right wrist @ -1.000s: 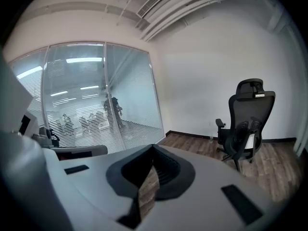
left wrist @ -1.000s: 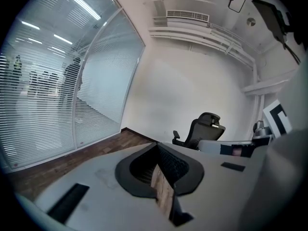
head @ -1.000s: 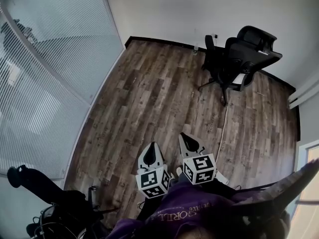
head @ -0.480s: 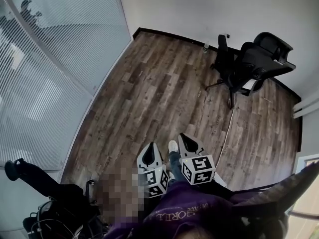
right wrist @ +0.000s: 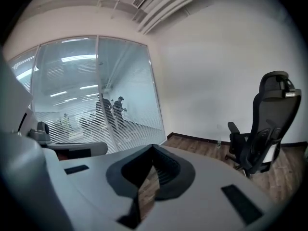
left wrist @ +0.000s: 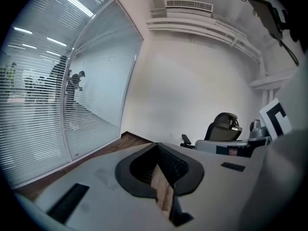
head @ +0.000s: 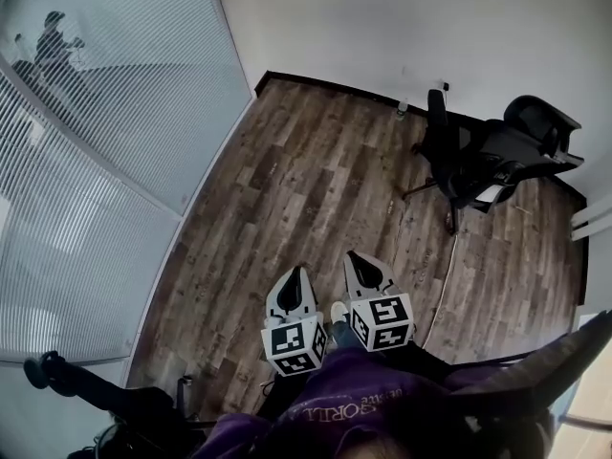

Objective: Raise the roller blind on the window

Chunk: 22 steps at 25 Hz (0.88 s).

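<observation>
1. The left tool (head: 295,277) is held low in front of the person, tip pointing out over the wooden floor (head: 316,180); its jaws are pressed together with nothing between them.
2. The right tool (head: 357,260) sits just beside it, jaws likewise pressed together and empty.
3. The slatted blind (head: 105,151) hangs down over the glass wall on the left, well apart from both tools.
4. A black office chair (head: 488,156) stands near the far white wall, to the right.

Dark brown, streaky wood-plank floor (head: 316,180); black swivel office chair (head: 497,156); plain white wall (head: 382,27); pale grey slatted window blind (head: 96,161) w/ thin horiz. stripes; purple fabric garment (head: 363,395).
</observation>
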Tool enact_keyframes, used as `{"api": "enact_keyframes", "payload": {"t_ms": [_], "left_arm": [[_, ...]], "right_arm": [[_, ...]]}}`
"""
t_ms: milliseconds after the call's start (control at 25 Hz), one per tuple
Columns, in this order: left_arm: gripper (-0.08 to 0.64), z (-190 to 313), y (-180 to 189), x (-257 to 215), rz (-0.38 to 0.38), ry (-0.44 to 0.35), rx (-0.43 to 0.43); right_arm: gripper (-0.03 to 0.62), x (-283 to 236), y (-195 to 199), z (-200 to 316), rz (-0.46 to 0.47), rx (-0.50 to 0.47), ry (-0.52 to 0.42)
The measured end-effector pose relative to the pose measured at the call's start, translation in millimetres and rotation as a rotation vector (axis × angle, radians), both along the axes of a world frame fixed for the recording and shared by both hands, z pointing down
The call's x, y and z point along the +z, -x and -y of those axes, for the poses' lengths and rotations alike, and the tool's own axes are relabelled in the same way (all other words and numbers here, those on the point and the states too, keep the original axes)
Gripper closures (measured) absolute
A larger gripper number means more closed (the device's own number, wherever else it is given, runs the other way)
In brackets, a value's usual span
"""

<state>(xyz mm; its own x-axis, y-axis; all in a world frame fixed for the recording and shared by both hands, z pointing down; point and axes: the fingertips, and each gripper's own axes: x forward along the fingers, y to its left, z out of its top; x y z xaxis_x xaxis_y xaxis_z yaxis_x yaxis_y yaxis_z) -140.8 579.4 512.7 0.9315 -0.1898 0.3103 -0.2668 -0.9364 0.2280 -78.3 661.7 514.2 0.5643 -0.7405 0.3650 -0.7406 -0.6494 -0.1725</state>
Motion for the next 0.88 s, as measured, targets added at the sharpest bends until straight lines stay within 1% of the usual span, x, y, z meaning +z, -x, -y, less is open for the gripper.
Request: {"api": "enact_keyframes", "payload": {"t_ms": [160,320,520,640,760,880], "left_arm": [[0.560,10,-33,3,0.009,0.009,0.014],[0.560,25,-49,4,0.012,0.010,-0.002],[0.560,55,-71,7,0.027,0.020,-0.009],[0.560,83,-93,5,0.015,0.015,0.011],[0.560,125,-120,-4,-0.010,0.009,0.024],[0.560,172,-143,-16,-0.034,-0.003,0.017]], "right_arm": [[0.597,0,-35,8,-0.002,0.027,0.008],[0.597,6,-52,19,0.014,0.023,0.017],[0.595,2,-74,54,0.005,0.008,0.021],[0.597,4,-92,82,0.005,0.023,0.021],[0.597,1,-116,123,0.002,0.031,0.026],[0.595,-15,-140,169,-0.036,0.014,0.017]]}}
